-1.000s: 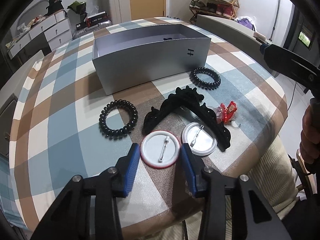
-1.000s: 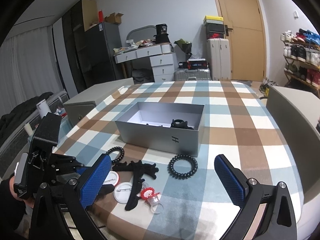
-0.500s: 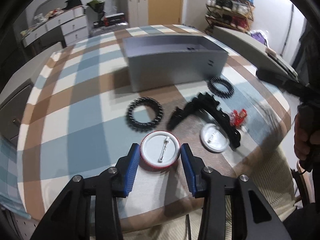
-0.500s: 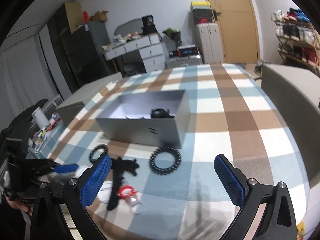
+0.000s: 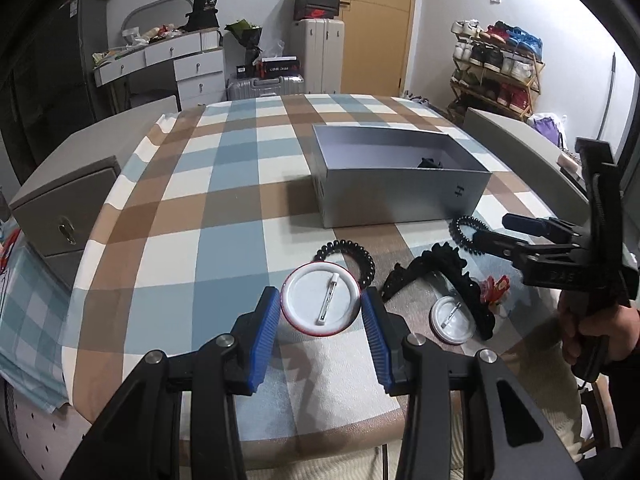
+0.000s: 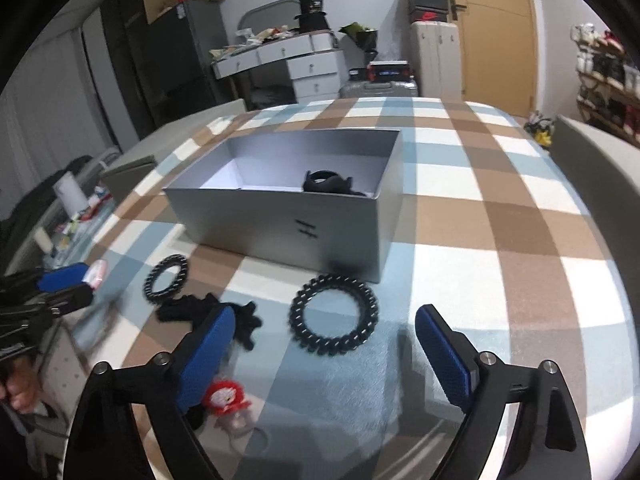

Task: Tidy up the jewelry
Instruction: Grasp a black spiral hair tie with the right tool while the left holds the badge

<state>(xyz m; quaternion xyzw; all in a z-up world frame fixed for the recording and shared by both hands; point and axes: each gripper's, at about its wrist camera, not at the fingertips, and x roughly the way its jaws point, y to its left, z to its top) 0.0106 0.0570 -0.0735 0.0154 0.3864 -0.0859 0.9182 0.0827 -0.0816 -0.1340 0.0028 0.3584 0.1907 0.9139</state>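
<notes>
Two grippers: the left gripper point(image 5: 321, 326) holds a badge point(image 5: 321, 299) by its rim, jaws clenched on it; the right gripper point(image 6: 320, 356) hangs with jaws released and nothing between them.
Badge: round, white back with a pin point(image 5: 327, 298) facing up, red edge; it looks lifted clear of the surface point(image 5: 200, 216), though the angle leaves that uncertain.
Badge handling: light and stiff, likely slippery at the rim, so a hold across the full width as now seems right; the pin side is best kept off the pads.
Hair tie: a black coil tie point(image 6: 334, 314) lies flat just ahead of the right gripper, near the box wall.
Tie handling: soft, springy, light; pinching one side of the ring should do, with some risk of it rolling out.
Others on the surface: a second tie point(image 5: 347, 258), a black clip point(image 5: 436, 276), a smaller badge point(image 5: 453, 319), a red charm point(image 6: 225, 398).
Box: the grey box point(image 5: 400, 204) stands open beyond the items, with one dark piece point(image 6: 328, 182) inside already.
Next step: probably carrying the badge over the near wall and letting it drop in.
</notes>
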